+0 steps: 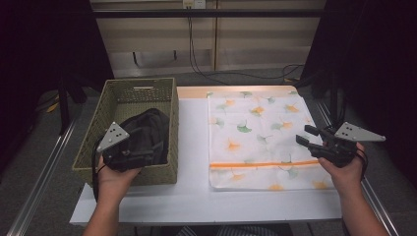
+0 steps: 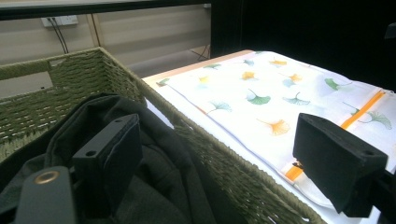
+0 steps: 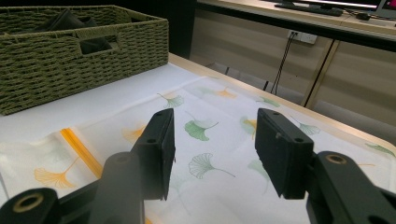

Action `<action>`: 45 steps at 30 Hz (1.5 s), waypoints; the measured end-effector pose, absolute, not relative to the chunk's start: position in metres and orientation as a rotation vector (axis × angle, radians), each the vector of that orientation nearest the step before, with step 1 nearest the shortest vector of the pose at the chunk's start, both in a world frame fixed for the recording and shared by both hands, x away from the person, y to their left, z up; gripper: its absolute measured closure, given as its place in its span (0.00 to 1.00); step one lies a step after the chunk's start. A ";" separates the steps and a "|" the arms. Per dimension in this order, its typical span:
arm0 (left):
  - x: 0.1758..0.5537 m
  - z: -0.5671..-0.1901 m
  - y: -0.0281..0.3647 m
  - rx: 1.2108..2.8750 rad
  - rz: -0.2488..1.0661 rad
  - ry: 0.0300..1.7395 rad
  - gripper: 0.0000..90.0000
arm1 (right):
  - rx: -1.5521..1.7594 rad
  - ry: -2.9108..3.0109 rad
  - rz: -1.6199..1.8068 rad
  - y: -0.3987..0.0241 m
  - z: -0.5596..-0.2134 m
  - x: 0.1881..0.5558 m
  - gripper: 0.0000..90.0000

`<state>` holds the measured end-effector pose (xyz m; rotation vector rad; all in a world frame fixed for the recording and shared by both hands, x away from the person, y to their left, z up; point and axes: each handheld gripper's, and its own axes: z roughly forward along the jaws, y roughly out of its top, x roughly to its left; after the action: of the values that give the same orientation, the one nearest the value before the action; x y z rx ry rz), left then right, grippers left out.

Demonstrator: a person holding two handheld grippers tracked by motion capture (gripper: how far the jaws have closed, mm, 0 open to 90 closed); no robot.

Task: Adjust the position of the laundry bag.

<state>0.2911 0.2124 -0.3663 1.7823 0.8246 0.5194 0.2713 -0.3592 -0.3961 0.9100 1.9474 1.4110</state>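
The left gripper sits over the near end of the woven basket, held from below by the person's left hand, whose forearm comes up from the near edge of the table. Its jaws stand wide apart and grip nothing: in the left gripper view one jaw hangs above the dark garment in the basket, the other out past the basket's right wall, over the near part of the cloth. Whether the lower jaw touches the garment cannot be told.

The right gripper hovers at the right edge of the leaf-printed cloth, its jaws pointing left across the table and likewise open with nothing between them. The right hand cups it from the near side, wrist roughly level.

The dark garment lies bunched in the near half of the basket, its longer run going front to back along the basket's length. The cloth lies flat on the right half of the table, longer from front to back, with an orange stripe crossing it side to side near its close end.

Both rest on a white table with a light wooden strip at the far edge. Beyond are pale panelled cabinets, a wall socket with black cables hanging down, and a grey floor; the sides of the room are dark.
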 end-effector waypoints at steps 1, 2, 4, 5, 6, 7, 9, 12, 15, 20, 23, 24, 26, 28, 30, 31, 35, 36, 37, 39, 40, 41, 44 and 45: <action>0.291 -0.366 0.211 1.783 0.512 0.819 0.18 | 0.912 1.949 1.411 -0.359 -0.396 0.271 0.53; 0.291 -0.365 0.209 1.777 0.504 0.813 0.18 | 0.915 1.945 1.412 -0.359 -0.396 0.272 0.53; 0.290 -0.364 0.206 1.777 0.498 0.809 0.18 | 0.913 1.945 1.413 -0.359 -0.397 0.272 0.53; 0.290 -0.362 0.203 1.773 0.478 0.804 0.17 | 0.910 1.945 1.407 -0.360 -0.396 0.272 0.53; 0.289 -0.360 0.195 1.772 0.451 0.772 0.17 | 0.907 1.943 1.406 -0.359 -0.395 0.271 0.53; 0.288 -0.359 0.190 1.789 0.458 0.767 0.17 | 0.913 1.939 1.404 -0.359 -0.395 0.271 0.53; 0.288 -0.358 0.186 1.793 0.446 0.748 0.16 | 0.916 1.932 1.409 -0.359 -0.393 0.270 0.53; 0.289 -0.354 0.166 1.819 0.428 0.720 0.17 | 0.901 1.949 1.410 -0.361 -0.391 0.268 0.53; 0.291 -0.353 0.156 1.834 0.415 0.703 0.17 | 0.915 1.930 1.405 -0.361 -0.390 0.266 0.53; 0.295 -0.346 0.131 1.848 0.396 0.658 0.17 | 0.915 1.928 1.418 -0.367 -0.388 0.265 0.53; 0.297 -0.346 0.125 1.839 0.390 0.651 0.17 | 0.915 1.912 1.422 -0.368 -0.388 0.265 0.53; 0.299 -0.346 0.120 1.856 0.388 0.651 0.17 | 0.921 1.914 1.418 -0.368 -0.388 0.264 0.53; 0.301 -0.348 0.113 1.865 0.375 0.644 0.17 | 0.923 1.906 1.411 -0.369 -0.388 0.264 0.53; 0.301 -0.349 0.109 1.869 0.368 0.649 0.17 | 0.917 1.916 1.423 -0.370 -0.388 0.264 0.53; 0.301 -0.355 0.100 1.858 0.318 0.619 0.17 | 0.925 1.911 1.421 -0.370 -0.388 0.264 0.53; 0.301 -0.355 0.100 1.858 0.318 0.619 0.17 | 0.925 1.911 1.421 -0.370 -0.388 0.264 0.53; 0.299 -0.367 0.081 1.903 0.278 0.599 0.16 | 0.920 1.904 1.428 -0.369 -0.387 0.263 0.54; 0.300 -0.372 0.072 1.932 0.272 0.606 0.17 | 0.915 1.918 1.436 -0.369 -0.387 0.263 0.54; 0.300 -0.373 0.070 1.941 0.269 0.618 0.17 | 0.910 1.921 1.433 -0.368 -0.387 0.263 0.54; 0.302 -0.376 0.066 1.950 0.262 0.631 0.17 | 0.914 1.918 1.423 -0.367 -0.388 0.263 0.54; 0.303 -0.381 0.060 1.963 0.256 0.654 0.17 | 0.916 1.920 1.420 -0.366 -0.389 0.263 0.53; 0.303 -0.381 0.060 1.963 0.256 0.654 0.17 | 0.916 1.920 1.420 -0.366 -0.389 0.263 0.53; 0.305 -0.390 0.054 2.000 0.259 0.667 0.17 | 0.917 1.929 1.418 -0.366 -0.390 0.263 0.53; 0.305 -0.393 0.051 2.003 0.253 0.678 0.17 | 0.918 1.926 1.411 -0.365 -0.390 0.263 0.53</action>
<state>0.3052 0.0515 -0.3926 2.0030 0.6782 0.2529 0.2629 -0.3654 -0.3902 0.9185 1.9258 1.4110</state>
